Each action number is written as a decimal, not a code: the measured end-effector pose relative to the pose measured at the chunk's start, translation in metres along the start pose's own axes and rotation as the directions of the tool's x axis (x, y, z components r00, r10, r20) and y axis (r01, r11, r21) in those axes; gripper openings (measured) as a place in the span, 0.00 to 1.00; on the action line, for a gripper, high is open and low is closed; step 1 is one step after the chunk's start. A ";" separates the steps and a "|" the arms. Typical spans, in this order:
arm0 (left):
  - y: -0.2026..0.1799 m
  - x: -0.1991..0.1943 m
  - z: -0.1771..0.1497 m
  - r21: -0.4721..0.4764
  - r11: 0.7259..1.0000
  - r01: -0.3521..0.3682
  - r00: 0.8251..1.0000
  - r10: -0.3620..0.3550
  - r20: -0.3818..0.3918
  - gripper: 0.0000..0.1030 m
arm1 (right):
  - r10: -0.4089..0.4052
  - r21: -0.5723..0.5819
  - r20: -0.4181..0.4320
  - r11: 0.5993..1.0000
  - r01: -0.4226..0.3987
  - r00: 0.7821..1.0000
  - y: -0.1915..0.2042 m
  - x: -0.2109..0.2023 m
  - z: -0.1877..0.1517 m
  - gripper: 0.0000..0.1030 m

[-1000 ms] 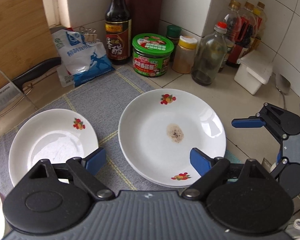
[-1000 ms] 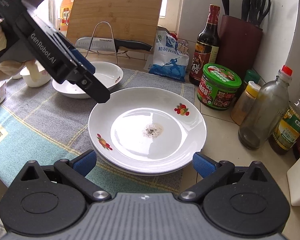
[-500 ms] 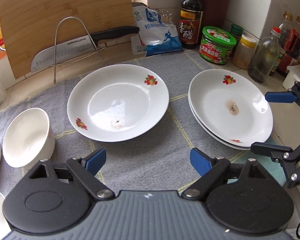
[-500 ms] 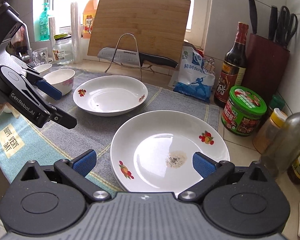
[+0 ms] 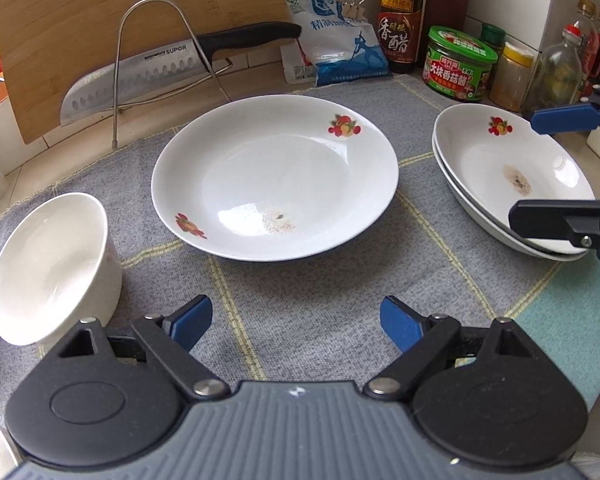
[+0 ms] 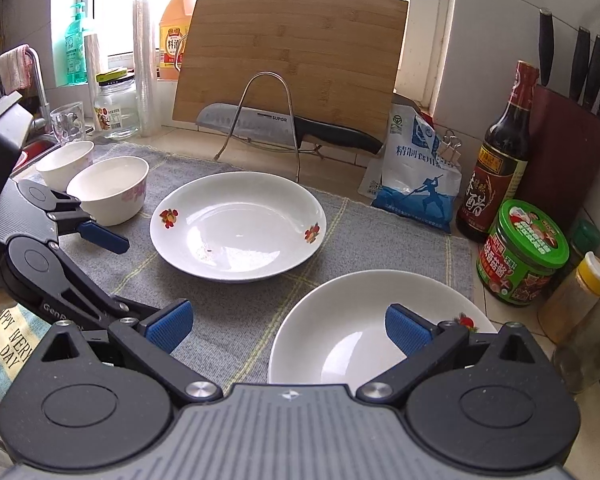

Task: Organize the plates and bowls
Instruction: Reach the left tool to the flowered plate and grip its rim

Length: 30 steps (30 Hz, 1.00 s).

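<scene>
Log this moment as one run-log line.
left gripper open, empty | right gripper open, empty | single plate on mat | stacked plates right

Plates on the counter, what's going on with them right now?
A person holds two tongs over a grey mat, sorting dishes. Both the left tongs and right tongs are open and empty. One plate sits alone mid-mat, a stack of two plates lies beside it, and bowls wait on the other side.

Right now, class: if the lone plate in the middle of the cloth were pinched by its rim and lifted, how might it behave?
The plate looks glazed and shiny, so probably slippery. It seems stiff ceramic, likely breakable if dropped. On the cloth it would likely drag rather than glide.
</scene>
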<state>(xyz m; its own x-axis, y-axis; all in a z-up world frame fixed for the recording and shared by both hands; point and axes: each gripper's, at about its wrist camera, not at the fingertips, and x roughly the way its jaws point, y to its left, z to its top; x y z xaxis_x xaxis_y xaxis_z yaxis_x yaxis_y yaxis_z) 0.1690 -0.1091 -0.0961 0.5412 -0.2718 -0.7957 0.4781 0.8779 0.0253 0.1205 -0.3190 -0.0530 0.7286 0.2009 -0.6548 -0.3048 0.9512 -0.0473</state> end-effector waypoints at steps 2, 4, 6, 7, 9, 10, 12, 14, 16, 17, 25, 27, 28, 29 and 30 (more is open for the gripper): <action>0.002 0.004 0.001 -0.010 1.000 0.018 1.000 -0.019 -0.008 0.88 | 0.003 -0.013 -0.006 1.000 -0.003 1.000 0.001 0.005 0.003 1.00; 0.005 0.002 0.003 -0.011 0.999 0.036 0.999 -0.037 -0.010 0.88 | 0.015 -0.036 -0.018 0.999 -0.016 1.000 0.002 0.013 0.006 1.00; 0.008 -0.002 0.006 0.010 0.999 0.041 0.999 -0.040 -0.020 0.88 | 0.032 -0.060 -0.028 0.998 -0.034 0.999 0.003 0.020 0.008 1.00; 0.011 -0.005 0.008 0.018 0.999 0.043 0.999 -0.042 -0.021 0.88 | 0.042 -0.074 -0.033 0.996 -0.045 0.999 0.004 0.024 0.009 1.00; 0.019 -0.013 0.015 0.037 0.998 0.049 0.999 -0.049 -0.015 0.88 | 0.053 -0.113 -0.038 0.992 -0.057 0.998 0.006 0.031 0.012 1.00; 0.022 -0.015 0.018 0.044 0.998 0.047 0.999 -0.047 -0.016 0.88 | 0.058 -0.130 -0.042 0.989 -0.063 0.997 0.007 0.035 0.014 1.00; 0.032 -0.022 0.030 0.059 0.997 0.043 0.999 -0.042 -0.009 0.88 | 0.077 -0.148 -0.051 0.985 -0.084 0.996 0.007 0.043 0.018 1.00; 0.041 -0.025 0.040 0.066 0.997 0.037 0.999 -0.037 0.001 0.88 | 0.092 -0.164 -0.064 0.981 -0.101 0.994 0.007 0.051 0.022 1.00; 0.049 -0.024 0.051 0.071 0.997 0.027 1.000 -0.028 0.009 0.88 | 0.099 -0.189 -0.072 0.976 -0.111 0.992 0.009 0.059 0.026 1.00; 0.054 -0.022 0.057 0.070 0.997 0.026 1.000 -0.026 0.010 0.88 | 0.106 -0.201 -0.078 0.972 -0.120 0.991 0.009 0.063 0.028 1.00; 0.080 0.013 0.095 0.020 0.997 0.073 0.997 -0.072 -0.030 0.88 | 0.149 -0.239 -0.146 0.954 -0.181 0.978 0.006 0.091 0.041 1.00; 0.083 0.023 0.101 0.015 0.996 0.090 0.995 -0.089 -0.050 0.88 | 0.168 -0.234 -0.168 0.950 -0.205 0.971 0.003 0.098 0.042 1.00; 0.085 0.028 0.104 0.010 0.995 0.099 0.993 -0.099 -0.061 0.87 | 0.190 -0.227 -0.179 0.947 -0.228 0.965 0.001 0.101 0.043 1.00; 0.087 0.032 0.106 0.003 0.994 0.107 0.992 -0.106 -0.072 0.87 | 0.205 -0.222 -0.191 0.943 -0.246 0.960 -0.001 0.103 0.044 1.00; 0.089 0.037 0.109 -0.005 0.993 0.120 0.989 -0.120 -0.086 0.86 | 0.216 -0.222 -0.203 0.940 -0.260 0.955 -0.002 0.105 0.045 1.00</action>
<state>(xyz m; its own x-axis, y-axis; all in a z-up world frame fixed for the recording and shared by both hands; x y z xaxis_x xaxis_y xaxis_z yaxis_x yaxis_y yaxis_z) 0.3068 -0.0840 -0.0572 0.4185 -0.3402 -0.8421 0.5364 0.8408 -0.0731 0.2249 -0.2892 -0.0879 0.5052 0.3498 -0.7889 -0.6122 0.7896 -0.0420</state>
